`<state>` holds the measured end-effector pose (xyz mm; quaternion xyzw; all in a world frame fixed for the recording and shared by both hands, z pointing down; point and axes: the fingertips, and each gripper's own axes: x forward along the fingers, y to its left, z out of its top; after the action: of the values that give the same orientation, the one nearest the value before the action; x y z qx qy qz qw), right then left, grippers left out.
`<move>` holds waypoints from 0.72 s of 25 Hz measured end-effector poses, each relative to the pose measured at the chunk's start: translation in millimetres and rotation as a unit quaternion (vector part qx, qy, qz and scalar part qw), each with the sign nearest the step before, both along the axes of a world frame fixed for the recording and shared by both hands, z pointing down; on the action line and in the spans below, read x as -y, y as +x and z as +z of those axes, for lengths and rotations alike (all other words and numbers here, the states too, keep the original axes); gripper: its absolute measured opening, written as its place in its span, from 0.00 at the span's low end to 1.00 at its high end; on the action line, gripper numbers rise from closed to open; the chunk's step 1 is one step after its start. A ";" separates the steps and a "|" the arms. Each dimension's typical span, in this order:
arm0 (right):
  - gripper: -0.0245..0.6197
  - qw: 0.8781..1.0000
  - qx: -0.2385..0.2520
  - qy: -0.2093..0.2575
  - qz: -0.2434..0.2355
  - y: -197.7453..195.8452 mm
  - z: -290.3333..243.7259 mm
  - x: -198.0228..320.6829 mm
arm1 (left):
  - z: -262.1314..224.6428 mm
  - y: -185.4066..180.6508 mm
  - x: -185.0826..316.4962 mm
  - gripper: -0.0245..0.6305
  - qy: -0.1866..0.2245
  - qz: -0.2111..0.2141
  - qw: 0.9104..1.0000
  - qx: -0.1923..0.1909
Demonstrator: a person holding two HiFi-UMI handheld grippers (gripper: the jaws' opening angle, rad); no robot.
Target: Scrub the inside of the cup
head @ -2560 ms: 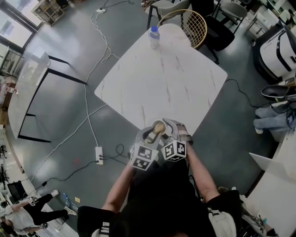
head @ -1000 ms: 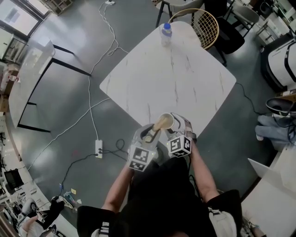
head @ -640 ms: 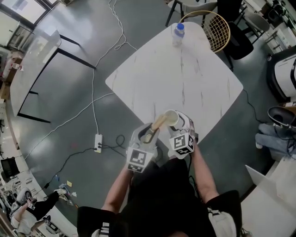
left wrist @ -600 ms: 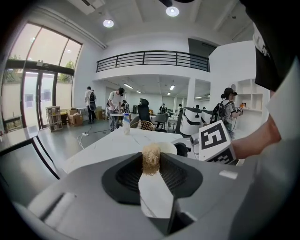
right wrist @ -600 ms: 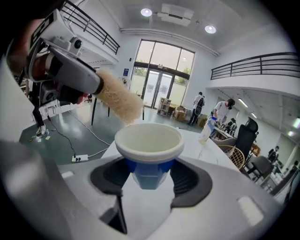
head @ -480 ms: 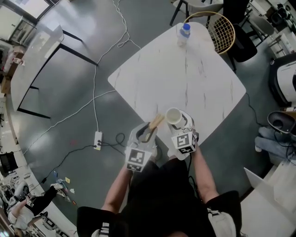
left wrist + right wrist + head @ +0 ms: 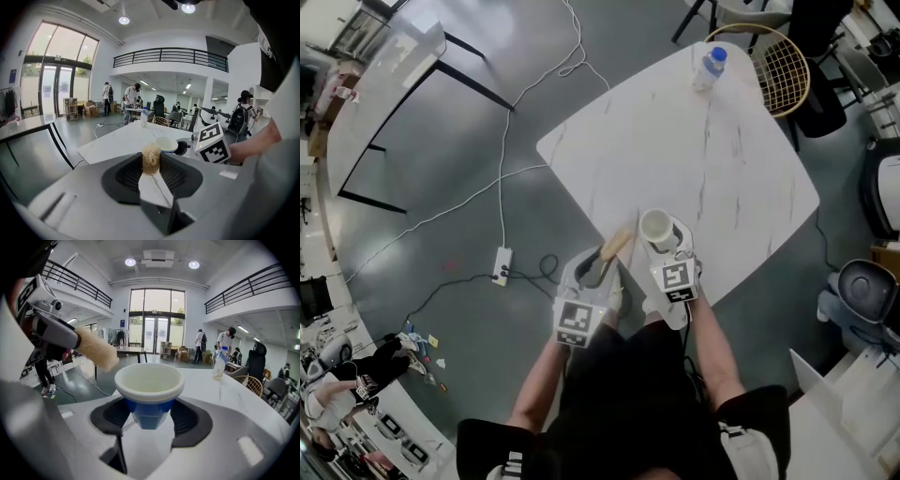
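Note:
My right gripper (image 7: 149, 416) is shut on a cup (image 7: 149, 385) with a blue body and a white rim. It holds the cup upright, and the inside shows pale and empty. From the head camera the cup (image 7: 656, 226) hangs over the near corner of the white marble table (image 7: 675, 159). My left gripper (image 7: 151, 166) is shut on a tan fibrous scrubber (image 7: 151, 158) that sticks out past its jaws. The scrubber (image 7: 616, 245) lies just left of the cup, outside it. In the right gripper view the scrubber (image 7: 96, 352) points at the cup's left rim without touching.
A water bottle (image 7: 706, 67) stands at the table's far corner, by a wire-backed chair (image 7: 773, 66). A power strip (image 7: 501, 266) and cables lie on the grey floor to the left. A glass-topped table (image 7: 384, 84) stands further left. People stand far off by the windows.
The scrubber was inside the cup a second ago. It has since come out and sits to the left of the rim. Both hands have moved slightly toward the table.

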<state>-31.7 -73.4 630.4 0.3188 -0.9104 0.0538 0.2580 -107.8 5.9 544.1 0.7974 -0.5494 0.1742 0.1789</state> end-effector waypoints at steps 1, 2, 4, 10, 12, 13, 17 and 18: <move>0.45 1.000 0.001 -0.001 -0.001 -3.6 3.5 2.0 | 2.2 -1.9 0.1 0.22 -0.002 -0.002 1.000 -0.001; 0.45 1.000 0.001 -0.003 -0.003 -7.0 7.2 3.8 | 5.3 -4.1 -0.1 0.22 -0.005 -0.004 1.000 -0.001; 0.45 1.000 -0.001 -0.010 -0.004 -12.8 15.6 7.2 | 12.4 -8.9 -1.5 0.22 -0.016 -0.007 1.000 -0.001; 0.46 0.999 -0.007 -0.033 0.000 -20.1 37.8 17.2 | 25.5 -20.4 1.6 0.22 -0.038 -0.012 0.999 -0.004; 0.46 0.999 -0.011 -0.036 0.000 -20.6 43.6 19.2 | 30.3 -22.5 3.1 0.22 -0.042 -0.011 0.999 -0.003; 0.46 0.999 -0.011 -0.038 0.000 -20.7 45.8 20.0 | 32.0 -22.8 4.0 0.22 -0.043 -0.010 0.999 -0.002; 0.46 0.999 -0.012 -0.050 0.006 -20.0 53.9 22.5 | 35.6 -22.8 8.3 0.22 -0.048 -0.008 0.999 -0.003; 0.46 0.998 -0.014 -0.054 0.007 -20.0 56.4 22.3 | 36.1 -22.9 9.5 0.22 -0.048 -0.008 0.999 -0.004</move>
<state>-51.7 -95.7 686.8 0.3115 -0.9003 0.1000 0.2872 -130.7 -3.6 580.1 0.7842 -0.5458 0.1961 0.2205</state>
